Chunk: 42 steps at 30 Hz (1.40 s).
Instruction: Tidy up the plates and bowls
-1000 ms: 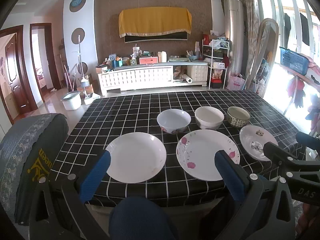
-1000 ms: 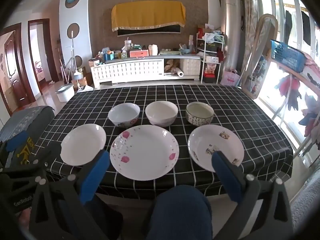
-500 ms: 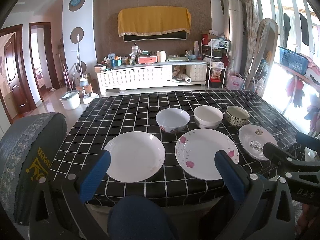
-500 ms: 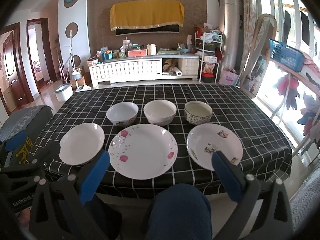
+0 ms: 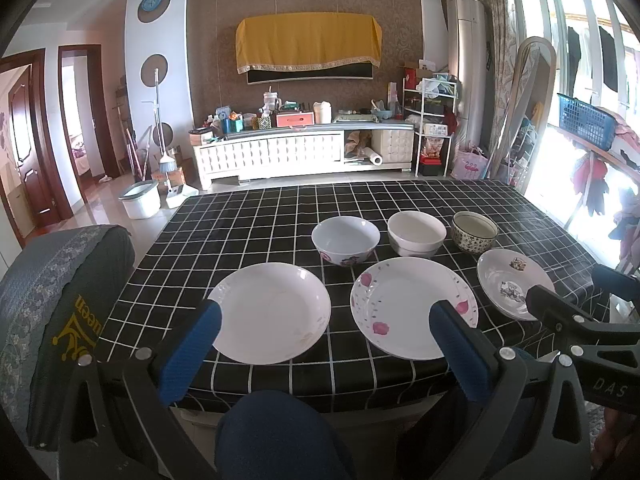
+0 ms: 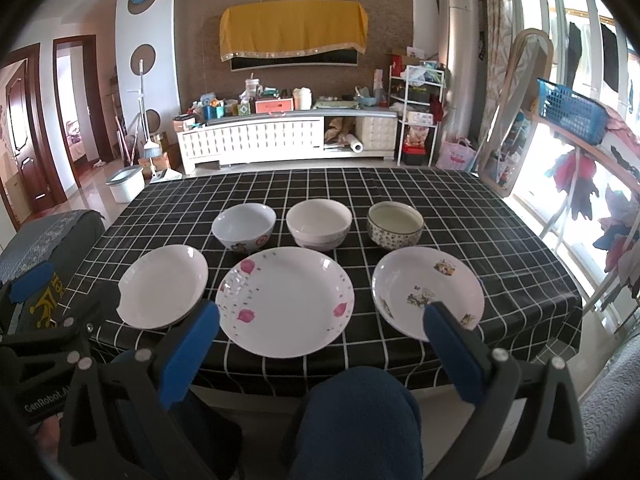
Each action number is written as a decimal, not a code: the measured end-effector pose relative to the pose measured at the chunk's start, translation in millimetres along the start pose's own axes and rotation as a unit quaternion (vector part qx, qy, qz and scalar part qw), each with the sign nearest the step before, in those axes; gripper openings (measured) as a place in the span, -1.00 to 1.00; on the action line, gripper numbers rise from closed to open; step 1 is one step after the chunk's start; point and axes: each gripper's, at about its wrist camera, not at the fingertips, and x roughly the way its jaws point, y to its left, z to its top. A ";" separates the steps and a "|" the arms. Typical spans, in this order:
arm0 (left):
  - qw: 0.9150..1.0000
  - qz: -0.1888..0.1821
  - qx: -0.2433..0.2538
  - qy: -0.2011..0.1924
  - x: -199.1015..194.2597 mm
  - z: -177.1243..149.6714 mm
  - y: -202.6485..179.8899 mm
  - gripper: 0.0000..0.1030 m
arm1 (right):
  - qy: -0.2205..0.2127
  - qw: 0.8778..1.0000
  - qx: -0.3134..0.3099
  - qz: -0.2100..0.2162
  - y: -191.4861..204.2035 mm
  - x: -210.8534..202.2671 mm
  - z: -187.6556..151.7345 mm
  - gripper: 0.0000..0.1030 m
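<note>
Both tongs had barely moved and stayed wide open and empty near the worktop (image 6: 500, 240), where three round white plates (image 6: 285, 301) and three bowls (image 6: 319, 224) sat apart, so stacking had not begun, and next came grabbing one plate.

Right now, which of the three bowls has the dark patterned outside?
The speckled bowl at the right end of the back row, behind the cartoon-print plate. The other two bowls are white outside.
</note>
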 end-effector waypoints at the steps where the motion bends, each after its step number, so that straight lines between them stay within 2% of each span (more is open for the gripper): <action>1: 1.000 0.000 0.000 0.000 0.0 -0.3 -0.2 1.00 | 0.000 1.000 0.000 0.000 0.1 0.0 0.0 1.00; 33: 1.000 -0.001 -0.003 0.001 -3.4 1.9 2.5 1.00 | 0.004 1.000 -0.004 0.000 4.5 -4.1 -0.3 1.00; 42: 1.000 0.004 -0.008 -0.004 -5.8 13.4 11.5 1.00 | 0.000 1.000 -0.009 0.004 8.4 -4.7 10.7 1.00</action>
